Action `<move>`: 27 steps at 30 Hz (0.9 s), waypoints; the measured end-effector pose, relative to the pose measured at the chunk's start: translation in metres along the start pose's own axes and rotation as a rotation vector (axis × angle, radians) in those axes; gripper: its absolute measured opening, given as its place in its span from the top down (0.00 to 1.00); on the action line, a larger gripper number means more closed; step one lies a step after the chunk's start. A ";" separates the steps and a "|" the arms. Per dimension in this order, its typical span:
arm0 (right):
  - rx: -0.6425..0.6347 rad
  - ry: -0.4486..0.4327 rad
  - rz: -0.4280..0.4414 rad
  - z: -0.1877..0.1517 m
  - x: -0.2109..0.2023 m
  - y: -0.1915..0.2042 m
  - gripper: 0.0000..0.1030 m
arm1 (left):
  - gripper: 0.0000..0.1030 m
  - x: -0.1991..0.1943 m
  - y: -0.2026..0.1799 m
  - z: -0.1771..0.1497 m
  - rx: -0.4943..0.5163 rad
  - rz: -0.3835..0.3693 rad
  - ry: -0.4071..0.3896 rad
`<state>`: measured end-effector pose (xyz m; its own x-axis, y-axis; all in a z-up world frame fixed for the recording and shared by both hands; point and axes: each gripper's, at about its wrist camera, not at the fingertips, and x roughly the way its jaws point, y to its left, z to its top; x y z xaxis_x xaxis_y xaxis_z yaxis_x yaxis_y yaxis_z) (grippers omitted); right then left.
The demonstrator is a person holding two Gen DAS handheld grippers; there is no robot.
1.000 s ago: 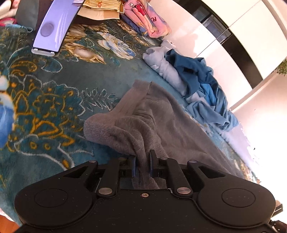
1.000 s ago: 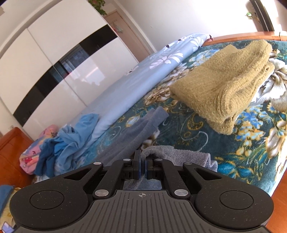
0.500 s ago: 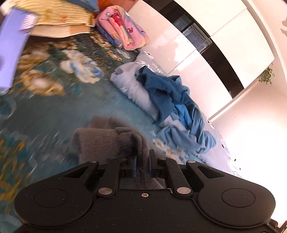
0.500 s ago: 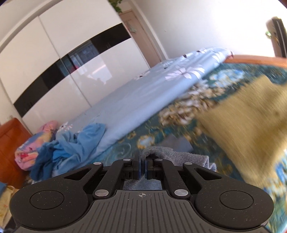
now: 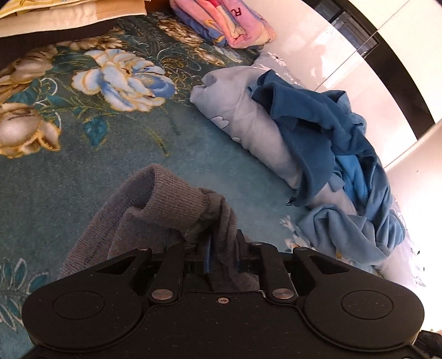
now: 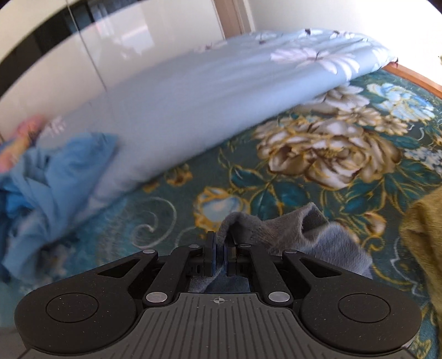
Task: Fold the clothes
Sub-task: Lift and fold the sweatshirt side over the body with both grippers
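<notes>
A grey knit garment [image 5: 154, 204] hangs from my left gripper [image 5: 223, 245], which is shut on a bunched fold of it, with a ribbed cuff sticking out to the left above the teal floral bedspread [image 5: 83, 132]. My right gripper [image 6: 220, 248] is shut on another edge of the same grey garment [image 6: 312, 234], which trails down to the right over the bedspread [image 6: 304, 154]. Most of the garment is hidden below both grippers.
A heap of blue clothes [image 5: 331, 143] lies on a pale blue quilt [image 5: 243, 110] to the right; it shows blurred in the right wrist view [image 6: 49, 171]. A pink folded blanket [image 5: 226, 22] lies beyond. A mustard knit garment [image 6: 425, 229] lies at the right edge. White wardrobe doors [image 6: 124, 49] stand behind.
Both grippers have lifted the grey garment and carried it toward the far side of the bed. The garment no longer lies spread out; the mustard sweater has slid to the right edge.
</notes>
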<state>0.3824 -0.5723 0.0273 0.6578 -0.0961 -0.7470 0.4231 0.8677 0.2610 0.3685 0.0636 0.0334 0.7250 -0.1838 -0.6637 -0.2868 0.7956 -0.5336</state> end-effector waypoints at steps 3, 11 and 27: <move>-0.022 -0.004 0.024 -0.006 -0.004 -0.001 0.84 | 0.57 -0.023 0.000 -0.005 0.016 -0.038 -0.012; -0.053 -0.147 0.208 -0.037 -0.081 -0.024 0.35 | 0.35 -0.091 0.036 -0.049 0.055 0.013 -0.136; 0.346 -0.085 0.250 -0.098 -0.039 -0.082 0.29 | 0.41 -0.040 0.066 -0.082 -0.321 -0.096 -0.078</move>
<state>0.2608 -0.5917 -0.0245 0.8094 0.0439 -0.5856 0.4187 0.6561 0.6279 0.2688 0.0762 -0.0186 0.8004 -0.1941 -0.5671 -0.3884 0.5527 -0.7373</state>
